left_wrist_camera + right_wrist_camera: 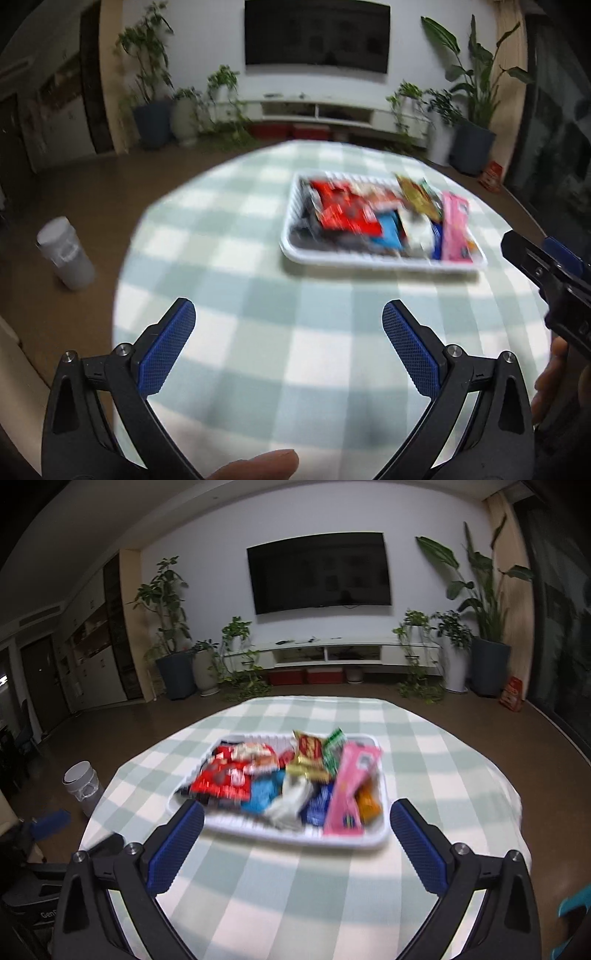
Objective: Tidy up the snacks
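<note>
Green-and-white checked cloth covered the round tabletop, where a white slatted plastic basket of crinkly foil snack packets lay just ahead of the right gripper, its jaws wide and empty. The left gripper, equally wide, hung well short of the basket, which sat ahead and to the right. A slow, square approach looked wisest, since the glossy packets lay loosely heaped.
</note>
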A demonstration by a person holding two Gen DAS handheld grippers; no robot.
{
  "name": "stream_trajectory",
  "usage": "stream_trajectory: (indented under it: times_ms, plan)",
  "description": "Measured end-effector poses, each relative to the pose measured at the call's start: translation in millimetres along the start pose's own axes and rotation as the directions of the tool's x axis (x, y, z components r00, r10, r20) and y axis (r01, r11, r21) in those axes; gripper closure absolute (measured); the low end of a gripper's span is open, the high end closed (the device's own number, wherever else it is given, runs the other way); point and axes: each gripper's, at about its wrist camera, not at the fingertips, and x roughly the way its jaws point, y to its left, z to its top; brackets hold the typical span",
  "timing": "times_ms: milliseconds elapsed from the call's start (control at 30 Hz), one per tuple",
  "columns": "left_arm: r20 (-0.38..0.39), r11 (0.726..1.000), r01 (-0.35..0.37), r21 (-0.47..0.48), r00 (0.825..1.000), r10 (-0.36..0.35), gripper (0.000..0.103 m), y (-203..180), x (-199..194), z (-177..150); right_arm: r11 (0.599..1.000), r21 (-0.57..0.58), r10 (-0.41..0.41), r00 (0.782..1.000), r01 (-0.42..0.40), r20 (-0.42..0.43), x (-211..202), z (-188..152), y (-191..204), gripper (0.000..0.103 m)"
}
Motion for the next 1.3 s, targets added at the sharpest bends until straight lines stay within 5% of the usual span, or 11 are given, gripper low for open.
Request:
stream_trajectory:
  times_ms: [167, 567, 1300]
  plan:
    - [0.04, 0.998, 0.056, 0.04, 0.998, -0.057, 0.0, -10, -11, -18, 0.998, -0.013, -0.06, 0.998, 0.06, 0.001, -28, -29, 12, 0.0]
    - [0.034, 1.0, 0.024, 0.009, 0.999, -0.024, 0.0, -3, -2, -17, 0.982, 0.016, -0.186, 0.982, 0.187, -0.037, -29, -48, 5, 0.0]
    - [0.033, 1.0, 0.015, 0.025, 0.999, -0.016, 0.0, -4, 3, -18, 0.974, 0.044, -0.215, 0.967, 0.223, -0.135, -27, -71, 4, 0.0]
